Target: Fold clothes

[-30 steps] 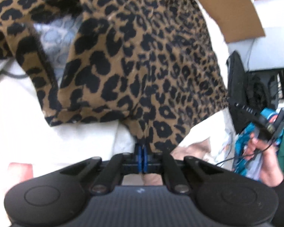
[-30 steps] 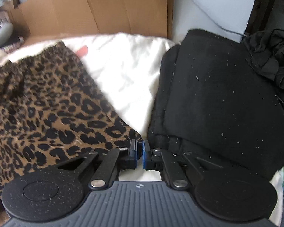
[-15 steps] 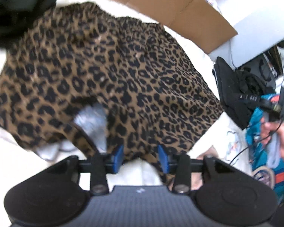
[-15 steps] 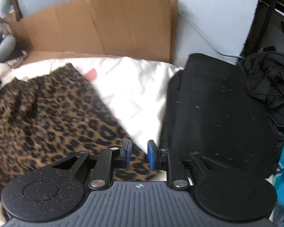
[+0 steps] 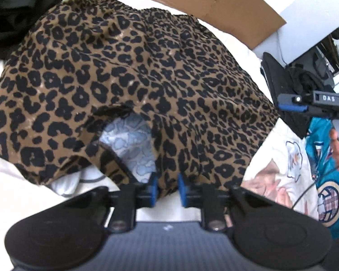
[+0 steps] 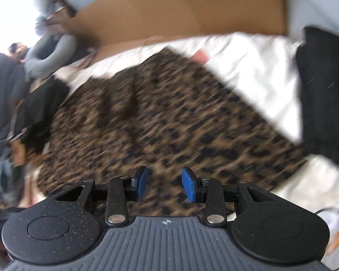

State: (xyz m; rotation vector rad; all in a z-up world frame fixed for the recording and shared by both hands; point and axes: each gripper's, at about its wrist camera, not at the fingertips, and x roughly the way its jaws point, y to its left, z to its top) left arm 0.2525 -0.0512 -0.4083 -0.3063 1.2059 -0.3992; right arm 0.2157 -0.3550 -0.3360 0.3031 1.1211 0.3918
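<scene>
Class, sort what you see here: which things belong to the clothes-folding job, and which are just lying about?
Part of the job:
leopard-print garment
left gripper, open
right gripper, open

Just lying about:
cardboard
black folded cloth
white bedding
teal printed cloth

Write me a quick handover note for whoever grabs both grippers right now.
Left gripper: jaws open, the near hem of the leopard-print garment lies between them, not clamped.
Right gripper: jaws open, empty, hovering over the same garment; that view is blurred.
The garment lies spread on the white bedding, its pale inner side showing at a turned-up near edge.
Done: one fold, it seems.
Left: flatten that edge, fold again.
</scene>
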